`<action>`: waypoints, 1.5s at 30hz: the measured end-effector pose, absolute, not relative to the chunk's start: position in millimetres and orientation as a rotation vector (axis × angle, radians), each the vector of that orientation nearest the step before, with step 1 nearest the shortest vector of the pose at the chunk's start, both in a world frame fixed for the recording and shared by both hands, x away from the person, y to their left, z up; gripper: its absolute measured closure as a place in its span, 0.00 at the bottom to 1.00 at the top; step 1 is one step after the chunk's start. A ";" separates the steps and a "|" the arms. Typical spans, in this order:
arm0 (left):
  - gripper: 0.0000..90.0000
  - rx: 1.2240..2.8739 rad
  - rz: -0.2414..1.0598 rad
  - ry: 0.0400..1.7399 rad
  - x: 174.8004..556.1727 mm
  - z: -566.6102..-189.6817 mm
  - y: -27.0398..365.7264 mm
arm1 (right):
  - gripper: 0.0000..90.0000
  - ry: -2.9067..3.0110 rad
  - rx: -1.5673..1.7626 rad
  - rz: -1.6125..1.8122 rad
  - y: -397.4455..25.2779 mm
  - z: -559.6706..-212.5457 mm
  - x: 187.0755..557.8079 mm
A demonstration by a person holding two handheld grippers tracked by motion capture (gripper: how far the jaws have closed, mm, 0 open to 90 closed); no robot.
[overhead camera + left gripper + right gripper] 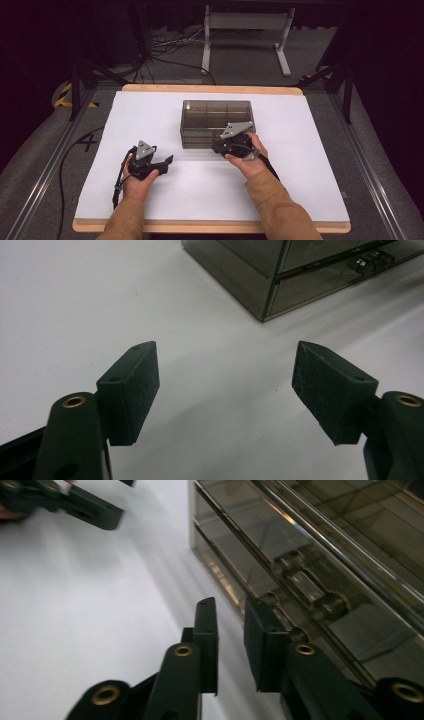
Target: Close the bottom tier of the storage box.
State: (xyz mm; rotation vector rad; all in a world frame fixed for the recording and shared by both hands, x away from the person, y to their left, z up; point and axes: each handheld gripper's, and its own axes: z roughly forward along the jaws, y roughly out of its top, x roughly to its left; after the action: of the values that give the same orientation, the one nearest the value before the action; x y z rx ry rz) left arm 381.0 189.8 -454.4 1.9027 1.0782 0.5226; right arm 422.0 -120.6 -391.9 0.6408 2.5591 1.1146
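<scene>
Right gripper point(220, 146): high view, centre frame, up against the smoky drawer box's point(216, 116) front.
Left gripper point(162, 165): lower left, resting apart on the white table point(150, 115).
Left gripper view: jaws spread wide, box upper right.
Right gripper view: jaws nearly together, narrow gap, nothing pinched; drawer handle point(305, 587) just ahead.
Tip: I'd line up square before pinching.

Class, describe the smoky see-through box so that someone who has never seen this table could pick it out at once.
Start at the white table with its wooden edge. Toward its far middle stands the box, with the right gripper at its near front face. It is tinted clear plastic, rectangular, split into compartments and stacked drawers, and it is the one thing standing on the sheet apart from the two black grippers.
</scene>
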 end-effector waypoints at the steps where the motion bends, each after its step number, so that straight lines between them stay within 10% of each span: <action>1: 0.31 1.902 0.523 1.079 381.0 -454.4 189.8 | 0.80 2.562 0.632 1.117 -121.2 -391.1 421.1; 8: 0.31 1.903 0.520 1.079 381.2 -454.3 190.2 | 0.62 2.575 0.578 1.221 -134.3 -381.8 413.0; 45: 0.31 1.904 0.517 1.082 381.6 -454.5 190.0 | 0.54 2.469 0.767 1.134 -233.0 -376.2 383.6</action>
State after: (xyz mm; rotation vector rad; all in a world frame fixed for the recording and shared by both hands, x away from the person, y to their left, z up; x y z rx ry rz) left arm 381.6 190.0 -454.5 1.9043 1.0816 0.5175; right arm 383.6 -233.0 -376.2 0.7670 2.4685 1.1338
